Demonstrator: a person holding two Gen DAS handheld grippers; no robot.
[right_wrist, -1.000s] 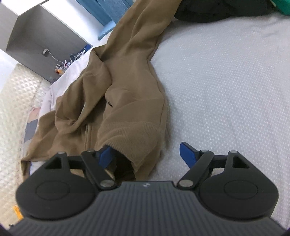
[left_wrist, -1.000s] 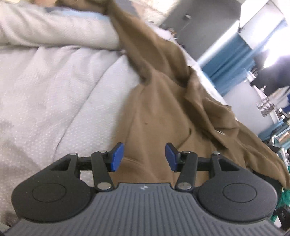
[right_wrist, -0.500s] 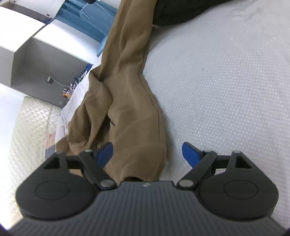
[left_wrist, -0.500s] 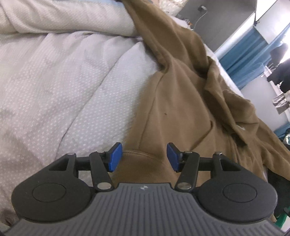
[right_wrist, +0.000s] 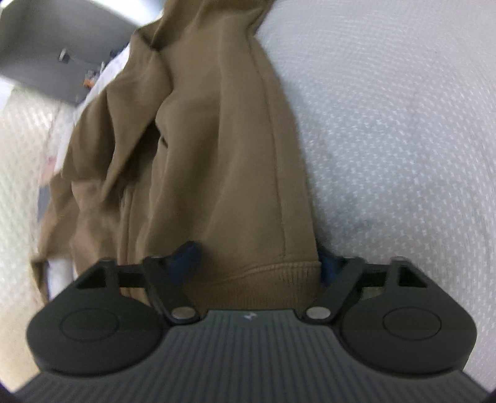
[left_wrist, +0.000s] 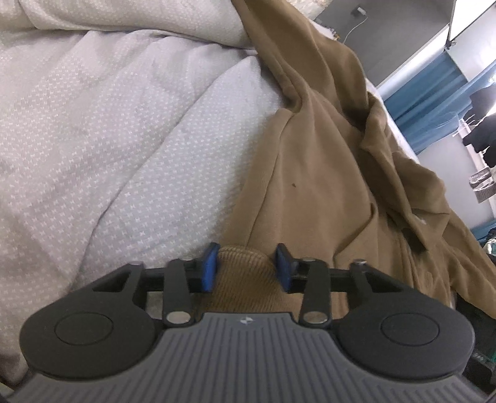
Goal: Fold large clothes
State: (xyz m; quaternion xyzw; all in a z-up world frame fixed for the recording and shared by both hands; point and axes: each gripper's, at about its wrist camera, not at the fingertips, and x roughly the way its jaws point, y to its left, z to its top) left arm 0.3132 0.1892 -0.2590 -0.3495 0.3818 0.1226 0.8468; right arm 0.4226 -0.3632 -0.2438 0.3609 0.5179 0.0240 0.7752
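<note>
A large brown garment (left_wrist: 316,173) lies crumpled lengthwise on a pale dotted bedspread (left_wrist: 108,139). In the left wrist view my left gripper (left_wrist: 247,266) is low over its near end. The jaws are closing, and a ribbed cuff (left_wrist: 245,279) bulges between the blue pads (left_wrist: 210,266), touching both. In the right wrist view, which is blurred, the same brown garment (right_wrist: 217,139) runs away from me. My right gripper (right_wrist: 257,262) straddles its other ribbed cuff (right_wrist: 266,282). Those jaws are closing too; the cuff lies flat between them and covers part of the right pad.
A rolled pale duvet (left_wrist: 124,18) lies across the far side of the bed. Beyond it stand a grey cabinet (left_wrist: 387,40) and blue curtains (left_wrist: 434,93). In the right wrist view the bedspread (right_wrist: 387,124) stretches off to the right, and a white quilted surface (right_wrist: 18,155) is at the left.
Both grippers have sunk onto the garment and their jaws have narrowed. The left now pinches a ribbed cuff. The right has shifted so the other cuff sits squarely between its pads.
</note>
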